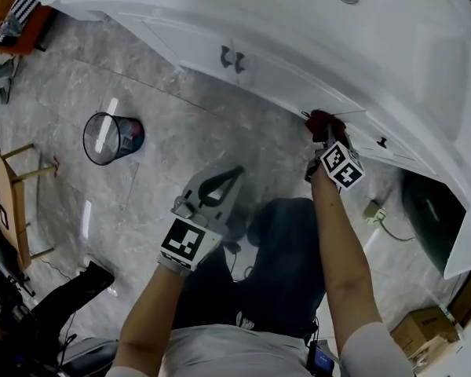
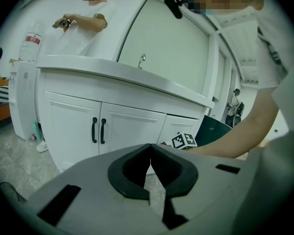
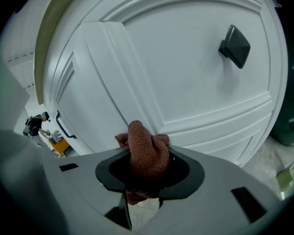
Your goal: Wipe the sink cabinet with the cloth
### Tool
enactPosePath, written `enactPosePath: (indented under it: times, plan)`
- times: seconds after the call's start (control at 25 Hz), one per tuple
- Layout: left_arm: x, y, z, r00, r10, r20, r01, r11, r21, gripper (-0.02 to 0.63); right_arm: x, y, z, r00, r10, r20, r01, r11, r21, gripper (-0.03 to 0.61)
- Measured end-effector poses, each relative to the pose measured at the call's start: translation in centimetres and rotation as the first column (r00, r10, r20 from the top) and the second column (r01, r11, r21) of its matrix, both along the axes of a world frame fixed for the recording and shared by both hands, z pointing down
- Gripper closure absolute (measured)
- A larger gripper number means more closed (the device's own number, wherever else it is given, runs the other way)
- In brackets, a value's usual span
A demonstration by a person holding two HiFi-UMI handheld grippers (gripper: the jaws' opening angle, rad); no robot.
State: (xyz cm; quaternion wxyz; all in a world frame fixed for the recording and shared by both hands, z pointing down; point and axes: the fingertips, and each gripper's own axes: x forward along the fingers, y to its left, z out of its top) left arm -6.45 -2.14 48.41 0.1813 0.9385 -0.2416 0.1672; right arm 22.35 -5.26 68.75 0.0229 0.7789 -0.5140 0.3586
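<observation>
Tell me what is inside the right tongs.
A bunched rust-brown woven cloth, clamped in the right tongs, pokes out toward the white cabinet door. The rest of the cloth is covered by the tongs themselves.

Head view: the reddish-brown woven cloth (image 1: 320, 118) shows only as a small tuft against the white sink cabinet (image 1: 282, 69). The rest is covered by the right gripper (image 1: 327, 138) and its marker cube (image 1: 341, 166), and the cabinet runs off the top and right edges. Right gripper view: the cloth's lower folds drop out of sight between the black jaw pads (image 3: 192, 174); contact between its tip and the white cabinet door (image 3: 186, 72) cannot be told. Left gripper view: the small object (image 2: 63, 22) held by the person in a white shirt (image 2: 88, 26) is too small to identify.
</observation>
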Motion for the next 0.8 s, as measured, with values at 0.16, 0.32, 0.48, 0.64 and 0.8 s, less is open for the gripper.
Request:
enactPosePath:
  times: [0.16, 0.32, 0.48, 0.64, 0.8]
  plan:
    - [0.5, 0.2, 0.8, 0.999, 0.043, 0.022, -0.043, 0.999, -0.001, 0.603, 0.2, -0.1, 0.4, 1.000, -0.005, -0.007, 0.005, 1.000, 0.028, 0.439]
    - [1.6, 0.6, 1.2, 0.996, 0.087, 0.028, -0.086, 0.996, -0.004, 0.603, 1.1, 0.7, 0.4, 1.000, 0.006, -0.007, -0.006, 0.999, 0.053, 0.440]
    - [3.4, 1.0, 1.2, 0.991, 0.131, 0.020, -0.131, 0.991, 0.004, 0.603, 3.2, 2.5, 0.6, 0.999, 0.032, -0.022, -0.031, 0.998, 0.051, 0.440]
    - [6.3, 1.8, 2.1, 0.982, 0.190, 0.018, -0.191, 0.982, 0.014, 0.603, 6.9, 5.4, 0.7, 0.996, 0.085, -0.035, -0.083, 0.995, 0.050, 0.440]
    - [9.5, 2.9, 2.4, 0.968, 0.249, 0.015, -0.249, 0.968, 0.006, 0.603, 12.2, 9.6, 0.5, 0.984, 0.170, -0.057, -0.167, 0.985, 0.045, 0.440]
